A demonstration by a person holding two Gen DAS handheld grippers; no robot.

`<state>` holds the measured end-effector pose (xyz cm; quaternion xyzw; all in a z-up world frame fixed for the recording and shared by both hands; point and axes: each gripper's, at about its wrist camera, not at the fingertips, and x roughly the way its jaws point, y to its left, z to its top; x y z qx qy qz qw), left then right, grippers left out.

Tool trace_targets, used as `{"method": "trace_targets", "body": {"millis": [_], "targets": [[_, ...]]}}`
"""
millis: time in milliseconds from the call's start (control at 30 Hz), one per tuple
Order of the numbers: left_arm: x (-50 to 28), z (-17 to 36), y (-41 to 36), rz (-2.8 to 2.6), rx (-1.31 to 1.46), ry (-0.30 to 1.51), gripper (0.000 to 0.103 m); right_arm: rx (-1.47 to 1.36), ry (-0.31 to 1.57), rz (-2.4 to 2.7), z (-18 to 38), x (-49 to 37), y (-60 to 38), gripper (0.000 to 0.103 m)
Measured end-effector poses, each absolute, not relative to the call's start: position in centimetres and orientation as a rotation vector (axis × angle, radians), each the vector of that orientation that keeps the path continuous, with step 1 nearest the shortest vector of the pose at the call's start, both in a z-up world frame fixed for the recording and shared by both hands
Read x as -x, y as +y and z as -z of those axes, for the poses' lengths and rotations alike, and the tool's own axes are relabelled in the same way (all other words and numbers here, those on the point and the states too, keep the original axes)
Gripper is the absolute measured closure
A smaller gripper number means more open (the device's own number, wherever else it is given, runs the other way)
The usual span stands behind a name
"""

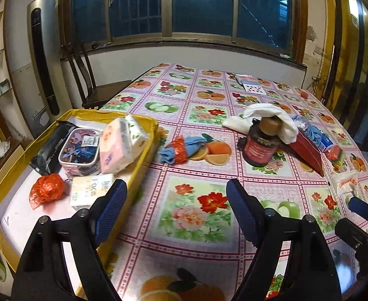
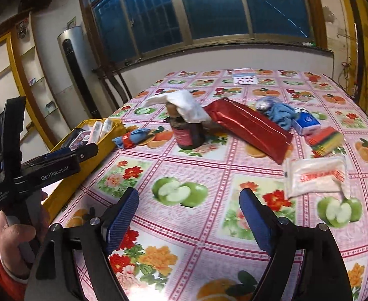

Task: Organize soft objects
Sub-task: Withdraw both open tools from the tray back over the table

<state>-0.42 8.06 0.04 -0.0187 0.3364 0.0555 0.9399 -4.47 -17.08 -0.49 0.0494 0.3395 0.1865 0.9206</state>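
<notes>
Both grippers, left (image 1: 176,208) and right (image 2: 189,218), are held wide open and empty; the white packet (image 2: 314,176), well right of the yellow box (image 1: 143,155), is best pinched across its middle, squarely, before being lifted.

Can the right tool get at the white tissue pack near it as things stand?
Probably yes. The right tool is open and empty, and the white tissue pack lies flat ahead to its right with bare tablecloth between.
</notes>
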Motion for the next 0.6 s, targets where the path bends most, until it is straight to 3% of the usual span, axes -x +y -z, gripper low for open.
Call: {"method": "trace_targets", "body": {"millis": [600], "targets": [[-0.6, 1.4, 3.4, -0.1, -0.05, 0.729, 0.021, -0.248, 0.722, -0.324, 2.4, 3.7, -22.6, 0.018]]}}
